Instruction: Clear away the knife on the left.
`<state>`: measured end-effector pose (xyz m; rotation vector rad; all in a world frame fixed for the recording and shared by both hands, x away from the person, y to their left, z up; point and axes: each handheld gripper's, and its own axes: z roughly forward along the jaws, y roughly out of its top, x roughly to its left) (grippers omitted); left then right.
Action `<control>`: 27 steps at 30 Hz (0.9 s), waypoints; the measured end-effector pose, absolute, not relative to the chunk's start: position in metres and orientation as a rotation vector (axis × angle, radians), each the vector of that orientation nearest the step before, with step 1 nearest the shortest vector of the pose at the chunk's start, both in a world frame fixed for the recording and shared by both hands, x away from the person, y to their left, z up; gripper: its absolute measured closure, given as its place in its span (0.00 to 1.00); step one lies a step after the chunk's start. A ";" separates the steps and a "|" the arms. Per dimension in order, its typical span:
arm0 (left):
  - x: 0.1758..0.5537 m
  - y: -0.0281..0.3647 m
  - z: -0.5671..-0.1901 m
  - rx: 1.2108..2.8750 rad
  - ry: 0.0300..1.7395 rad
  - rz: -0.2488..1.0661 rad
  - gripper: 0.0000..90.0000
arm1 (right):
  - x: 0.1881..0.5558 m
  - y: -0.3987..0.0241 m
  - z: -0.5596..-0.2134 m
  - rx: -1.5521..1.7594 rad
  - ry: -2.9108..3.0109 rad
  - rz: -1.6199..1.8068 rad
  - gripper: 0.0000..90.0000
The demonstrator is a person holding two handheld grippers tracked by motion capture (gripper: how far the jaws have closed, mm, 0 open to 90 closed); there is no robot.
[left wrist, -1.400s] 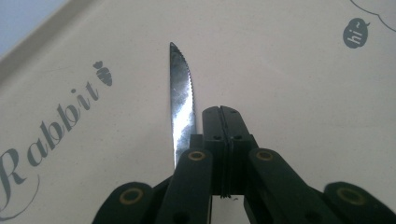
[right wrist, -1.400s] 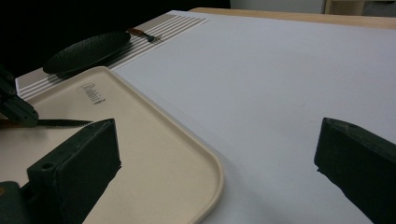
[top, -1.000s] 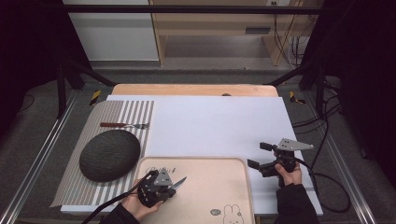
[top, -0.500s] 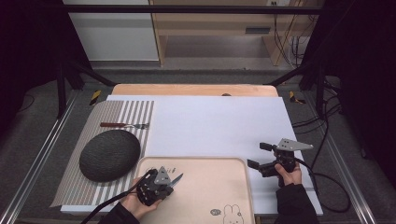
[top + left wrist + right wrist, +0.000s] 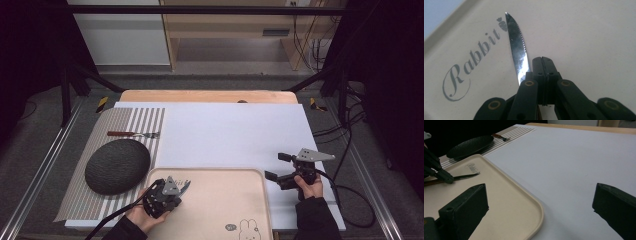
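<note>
My left hand-held gripper [image 5: 543,65] clamped on serrated knife [image 5: 517,47] near handle, blade low over beige tray [image 5: 250,210], likely for set-down. My right hand-held gripper [image 5: 540,202] wide, empty, parked over worktop [image 5: 235,135].

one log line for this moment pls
left gripper: shut on knife, blade over tray | right gripper: open, empty, beside tray | fork, dark plate: on striped mat
</note>
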<state>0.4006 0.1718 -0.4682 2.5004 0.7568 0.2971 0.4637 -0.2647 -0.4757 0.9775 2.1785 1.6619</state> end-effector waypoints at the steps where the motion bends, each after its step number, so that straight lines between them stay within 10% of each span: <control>1: 0.401 0.173 -0.468 2.500 0.760 0.300 1.00 | 0.464 -0.265 -0.476 0.978 2.178 1.663 0.00; 27: 0.403 0.192 -0.467 2.488 0.843 0.346 1.00 | 0.464 -0.265 -0.476 0.977 2.179 1.660 0.00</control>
